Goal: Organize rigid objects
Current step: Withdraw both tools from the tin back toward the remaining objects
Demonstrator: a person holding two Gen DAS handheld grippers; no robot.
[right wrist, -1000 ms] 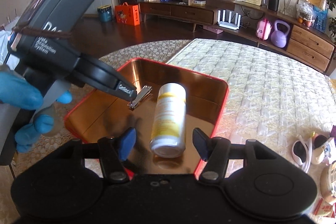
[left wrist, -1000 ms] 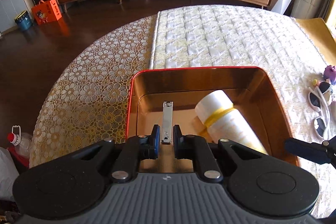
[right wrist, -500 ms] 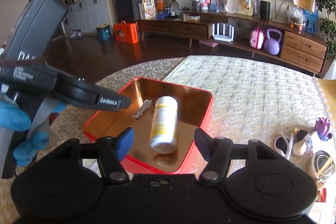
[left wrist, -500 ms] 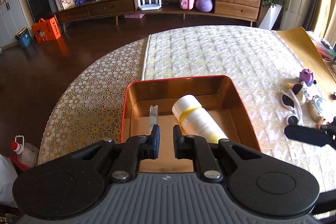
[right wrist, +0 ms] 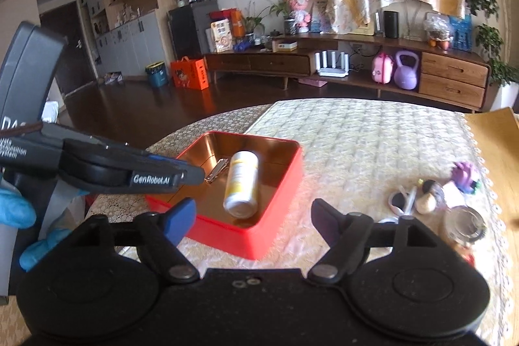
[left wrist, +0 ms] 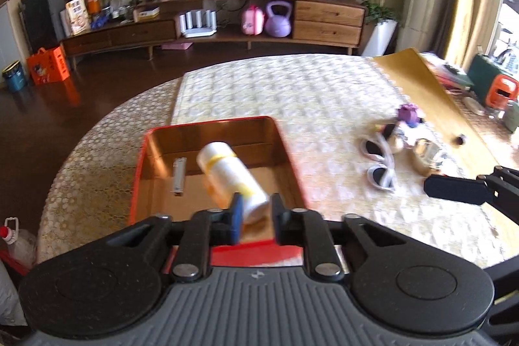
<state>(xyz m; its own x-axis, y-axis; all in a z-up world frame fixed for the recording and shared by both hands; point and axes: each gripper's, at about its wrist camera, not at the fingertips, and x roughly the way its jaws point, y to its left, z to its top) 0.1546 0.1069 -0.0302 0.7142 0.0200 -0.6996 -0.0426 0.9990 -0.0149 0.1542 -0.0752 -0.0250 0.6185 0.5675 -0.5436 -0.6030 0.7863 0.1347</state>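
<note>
A red tin box point(left wrist: 139, 177) point(right wrist: 279, 184) with a gold inside sits on the round table. In it lie a white bottle with yellow bands point(left wrist: 232, 174) point(right wrist: 241, 184) and a metal nail clipper point(left wrist: 179, 175) point(right wrist: 216, 170). My left gripper point(left wrist: 254, 216) is empty, its jaws a narrow gap apart, held above the box's near edge. It shows from the side in the right wrist view point(right wrist: 181, 175). My right gripper point(right wrist: 254, 221) is open and empty, above the table near the box; one of its fingers point(left wrist: 454, 188) shows in the left wrist view.
To the right on the quilted mat lie white sunglasses point(left wrist: 379, 161) point(right wrist: 402, 200), a purple toy point(left wrist: 409, 112) point(right wrist: 465, 172), a small dark-and-tan figure point(right wrist: 429, 195) and a shiny metal item point(left wrist: 428, 154) point(right wrist: 464, 224). A yellow sheet point(left wrist: 421, 86) covers the far right.
Both grippers have pulled back and up from the box. The left one let go of the nail clipper, which now lies in the box, and has swung right.
</note>
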